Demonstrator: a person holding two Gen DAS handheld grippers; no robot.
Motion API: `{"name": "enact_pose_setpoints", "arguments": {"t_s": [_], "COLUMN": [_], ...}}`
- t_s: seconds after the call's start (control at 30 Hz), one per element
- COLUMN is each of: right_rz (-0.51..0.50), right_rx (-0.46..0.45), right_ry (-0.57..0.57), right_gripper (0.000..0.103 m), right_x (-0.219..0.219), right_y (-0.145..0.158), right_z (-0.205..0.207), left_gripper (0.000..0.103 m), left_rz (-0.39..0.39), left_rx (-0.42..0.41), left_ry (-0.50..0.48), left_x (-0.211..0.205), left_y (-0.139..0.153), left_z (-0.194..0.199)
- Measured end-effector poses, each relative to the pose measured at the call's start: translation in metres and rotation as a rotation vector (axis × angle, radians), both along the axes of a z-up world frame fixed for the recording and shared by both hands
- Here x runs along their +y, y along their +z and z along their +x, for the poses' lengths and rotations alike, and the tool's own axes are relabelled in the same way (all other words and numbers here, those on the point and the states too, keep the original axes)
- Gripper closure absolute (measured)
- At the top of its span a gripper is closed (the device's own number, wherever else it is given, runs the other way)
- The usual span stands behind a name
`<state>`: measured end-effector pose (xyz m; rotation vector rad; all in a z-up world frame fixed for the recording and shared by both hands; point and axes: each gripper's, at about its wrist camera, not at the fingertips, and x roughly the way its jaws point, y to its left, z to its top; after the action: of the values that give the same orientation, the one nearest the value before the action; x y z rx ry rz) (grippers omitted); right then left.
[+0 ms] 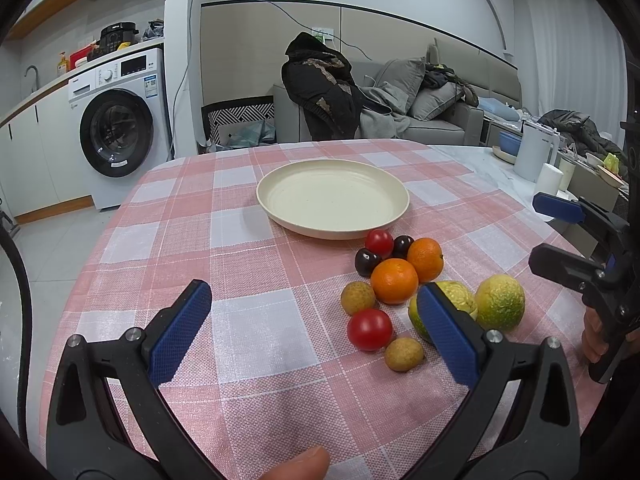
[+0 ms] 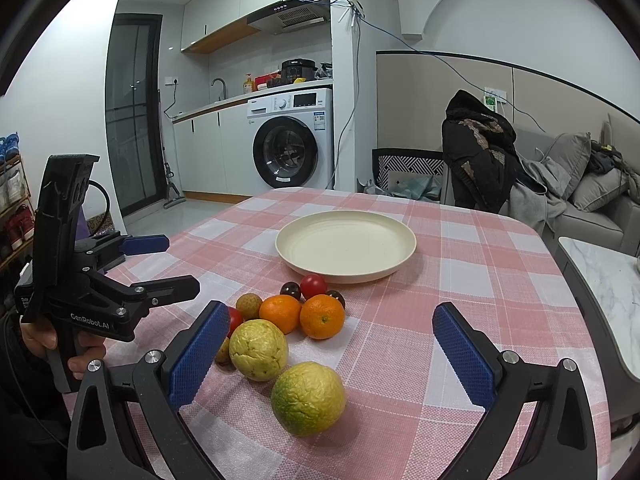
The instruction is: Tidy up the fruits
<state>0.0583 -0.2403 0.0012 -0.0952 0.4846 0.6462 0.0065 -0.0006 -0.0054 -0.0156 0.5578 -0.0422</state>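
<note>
My right gripper (image 2: 330,354) hangs low over the tabletop (image 2: 460,280), fingers spread wide and holding nothing. The nearest green-yellow citrus (image 2: 308,398) lies just ahead, roughly centred between them; being round, it has no long axis to line up with. My left gripper (image 1: 314,330), also wide open and empty, points left of the fruit cluster (image 1: 394,280), so I judge the right nearer. The empty plate (image 2: 346,246) sits beyond the fruit.

One plate (image 1: 280,192), two oranges (image 1: 394,281), two tomatoes (image 1: 369,329), two cherries (image 1: 367,262)
</note>
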Motion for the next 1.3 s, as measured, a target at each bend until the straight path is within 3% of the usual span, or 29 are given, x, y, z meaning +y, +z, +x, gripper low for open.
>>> {"name": "enact_pose_setpoints", "arguments": {"t_s": [1.1, 1.3], "right_rz": [-0.030, -0.049], "right_rx": [0.033, 0.130], "right_ry": [-0.032, -0.024], "right_gripper": [0.000, 0.000], "right_x": [0.002, 0.000], "right_y": [-0.001, -0.007], "right_z": [0.007, 0.018], "left_gripper": [0.000, 0.001], "left_rz": [0.005, 0.012], "left_rx": [0.033, 0.070], "left_ry": [0.008, -0.014], "left_x": [0.001, -0.001], "left_y": [-0.005, -0.005], "left_z": [0.005, 0.008]}}
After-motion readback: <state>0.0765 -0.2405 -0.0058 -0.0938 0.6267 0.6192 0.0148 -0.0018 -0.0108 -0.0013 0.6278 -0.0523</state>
